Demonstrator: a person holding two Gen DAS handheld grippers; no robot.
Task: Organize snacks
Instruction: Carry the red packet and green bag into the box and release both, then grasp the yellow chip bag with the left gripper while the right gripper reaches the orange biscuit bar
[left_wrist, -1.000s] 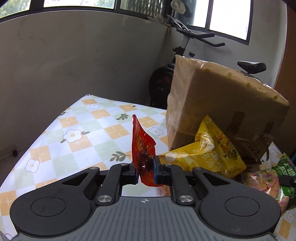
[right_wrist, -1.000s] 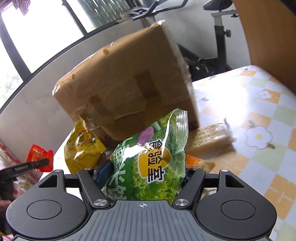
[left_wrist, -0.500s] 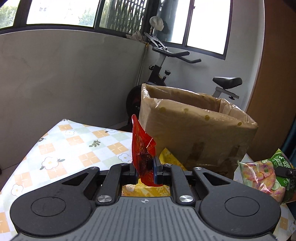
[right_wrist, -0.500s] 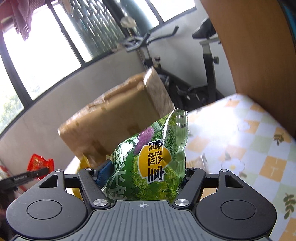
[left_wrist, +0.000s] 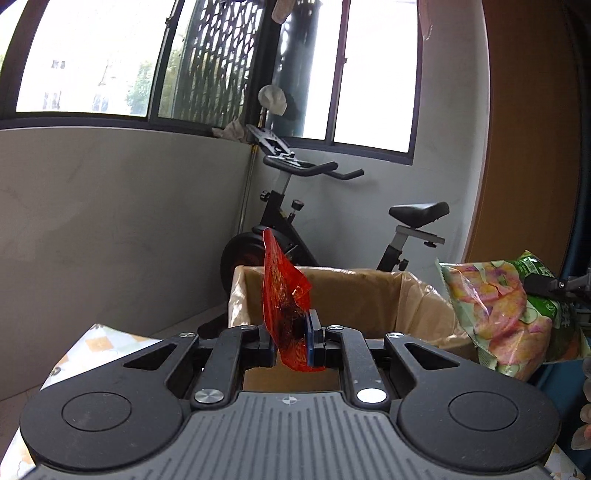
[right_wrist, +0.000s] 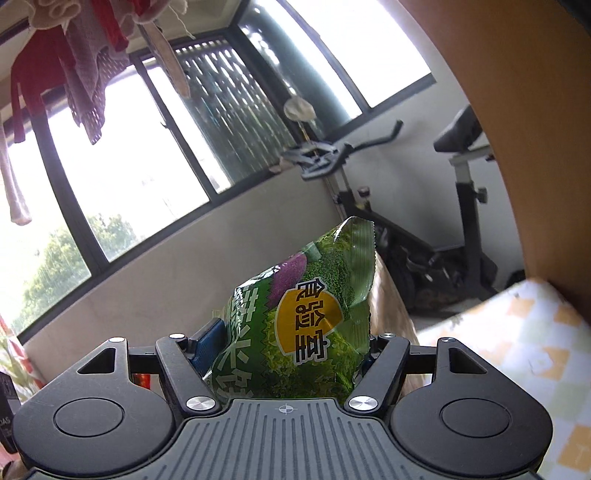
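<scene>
Snack packets are both in the air: the left gripper pinches a thin, crinkled red foil packet and the right gripper clamps a puffy green printed snack bag. A second ago both hung low by the side of the open brown cardboard box; now they have risen above its rim, so its plastic-lined inside shows ahead. I judge both packets ready to drop in. The checked floral tablecloth shows at the left edge
</scene>
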